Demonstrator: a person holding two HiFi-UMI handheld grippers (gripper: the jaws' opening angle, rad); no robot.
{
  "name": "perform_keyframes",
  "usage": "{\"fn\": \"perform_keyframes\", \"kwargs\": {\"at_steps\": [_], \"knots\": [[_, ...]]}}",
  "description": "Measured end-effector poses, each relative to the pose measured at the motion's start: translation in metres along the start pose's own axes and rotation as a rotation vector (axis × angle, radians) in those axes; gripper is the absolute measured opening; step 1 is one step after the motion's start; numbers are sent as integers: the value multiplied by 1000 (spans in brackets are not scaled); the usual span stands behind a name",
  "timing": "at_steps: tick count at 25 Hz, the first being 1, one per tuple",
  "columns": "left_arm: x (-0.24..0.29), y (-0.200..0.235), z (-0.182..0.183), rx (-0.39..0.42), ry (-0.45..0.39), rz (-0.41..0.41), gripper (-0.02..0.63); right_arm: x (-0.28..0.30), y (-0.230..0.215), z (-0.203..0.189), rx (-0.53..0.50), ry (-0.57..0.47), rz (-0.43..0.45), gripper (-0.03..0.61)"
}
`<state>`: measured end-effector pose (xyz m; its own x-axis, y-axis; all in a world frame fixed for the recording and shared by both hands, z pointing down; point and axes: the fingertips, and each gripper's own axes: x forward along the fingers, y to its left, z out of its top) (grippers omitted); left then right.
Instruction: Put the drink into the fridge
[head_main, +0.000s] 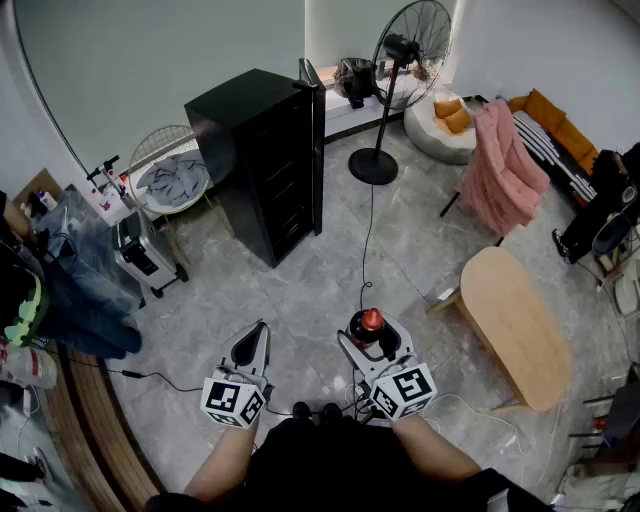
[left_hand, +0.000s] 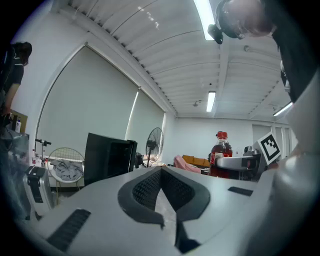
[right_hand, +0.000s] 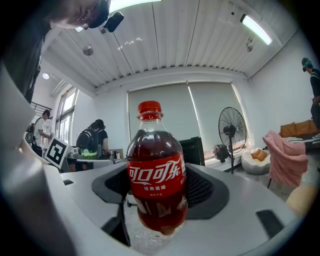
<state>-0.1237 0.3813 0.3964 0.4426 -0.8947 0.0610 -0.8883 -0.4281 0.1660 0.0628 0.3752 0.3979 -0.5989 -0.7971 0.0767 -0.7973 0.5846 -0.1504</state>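
Observation:
A cola bottle (head_main: 370, 322) with a red cap and red label stands upright between the jaws of my right gripper (head_main: 374, 342). In the right gripper view the bottle (right_hand: 156, 185) fills the middle, and both dark pads press on its sides. My left gripper (head_main: 253, 342) hangs beside it on the left, shut with nothing in it; its pads (left_hand: 145, 192) meet at the tip. The left gripper view also catches the bottle (left_hand: 221, 150) at the right. The black fridge (head_main: 265, 160) stands a few steps ahead on the grey floor, and it also shows as a dark box (left_hand: 107, 157).
A standing fan (head_main: 400, 60) and its cable (head_main: 366, 250) lie ahead right of the fridge. An oval wooden table (head_main: 515, 325) is at my right, with a pink-draped chair (head_main: 500, 170) beyond it. A round wire chair with grey clothes (head_main: 170, 180) and a white appliance (head_main: 140, 250) stand to the left.

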Motion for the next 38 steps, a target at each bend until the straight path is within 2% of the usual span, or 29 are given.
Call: {"fn": "perform_keyframes", "kwargs": {"at_steps": [7,25,30,38], "knots": [[14,-23,-3,0,-3,-4,14,-2,-19,8,42,-29,27,327],[48,-50,8,50,-2,-9,12,-2,-58,27,63,-68,45,327],[52,-47,11,31,-16,13,12,6,-63,25,108,-70,77,327],[73,-31,18,32,-26,28,12,27,-68,28,60,-62,81,327]]}}
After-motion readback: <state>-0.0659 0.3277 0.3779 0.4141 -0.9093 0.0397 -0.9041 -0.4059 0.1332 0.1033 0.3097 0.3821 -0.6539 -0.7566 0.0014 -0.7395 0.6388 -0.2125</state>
